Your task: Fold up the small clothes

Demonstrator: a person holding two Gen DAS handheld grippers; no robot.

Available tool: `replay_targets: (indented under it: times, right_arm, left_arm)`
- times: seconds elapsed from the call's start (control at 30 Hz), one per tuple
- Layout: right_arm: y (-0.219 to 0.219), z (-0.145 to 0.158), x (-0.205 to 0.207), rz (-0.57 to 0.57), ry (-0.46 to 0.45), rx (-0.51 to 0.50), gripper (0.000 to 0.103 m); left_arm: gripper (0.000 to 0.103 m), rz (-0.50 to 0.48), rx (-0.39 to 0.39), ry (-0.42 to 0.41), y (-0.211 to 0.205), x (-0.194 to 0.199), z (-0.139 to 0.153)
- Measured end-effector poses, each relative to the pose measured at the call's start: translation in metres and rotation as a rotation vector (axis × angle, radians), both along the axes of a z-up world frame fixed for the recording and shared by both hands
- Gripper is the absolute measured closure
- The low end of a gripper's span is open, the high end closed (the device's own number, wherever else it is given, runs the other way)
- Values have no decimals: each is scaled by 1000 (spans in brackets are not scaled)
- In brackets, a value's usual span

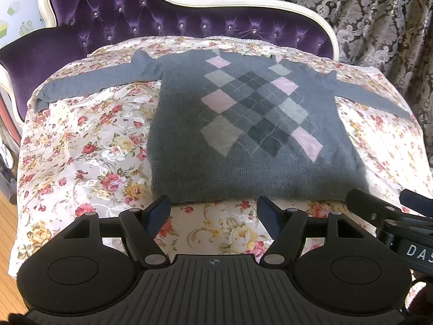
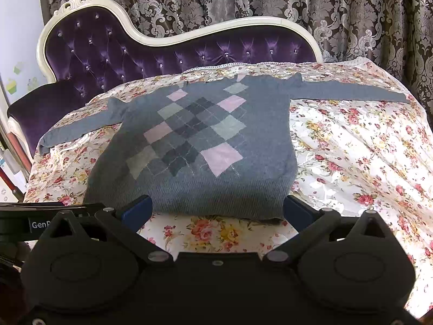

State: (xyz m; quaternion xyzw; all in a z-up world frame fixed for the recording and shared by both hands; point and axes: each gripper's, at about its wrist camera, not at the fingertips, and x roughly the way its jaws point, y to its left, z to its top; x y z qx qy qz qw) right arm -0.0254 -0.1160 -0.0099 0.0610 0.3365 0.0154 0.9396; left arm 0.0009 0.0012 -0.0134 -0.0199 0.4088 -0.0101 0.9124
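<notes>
A small grey sweater (image 1: pixel 243 124) with a pink and grey diamond pattern lies flat on a floral cloth (image 1: pixel 89 146), both sleeves spread out sideways. Its hem faces me. My left gripper (image 1: pixel 213 208) hovers open just in front of the hem, nothing between its blue pads. In the right wrist view the same sweater (image 2: pixel 200 146) fills the middle. My right gripper (image 2: pixel 216 208) also stands open at the hem's near edge, its pads apart on either side of the hem's width. The right gripper's arm (image 1: pixel 392 216) shows at the lower right of the left wrist view.
The floral cloth (image 2: pixel 351 162) covers a purple tufted sofa (image 1: pixel 135 16) with a cream frame. Patterned curtains (image 2: pixel 243 2) hang behind it. Bare floral cloth lies left and right of the sweater. A wooden floor (image 1: pixel 6 216) shows at the left edge.
</notes>
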Motion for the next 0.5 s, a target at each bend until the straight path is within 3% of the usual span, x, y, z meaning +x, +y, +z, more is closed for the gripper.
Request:
replay_targets:
  times: [0.5]
  right_arm:
    - [2,-1,2,0,8,3,1]
  left_arm:
    - [34,-5,-1,8,-2,2,0]
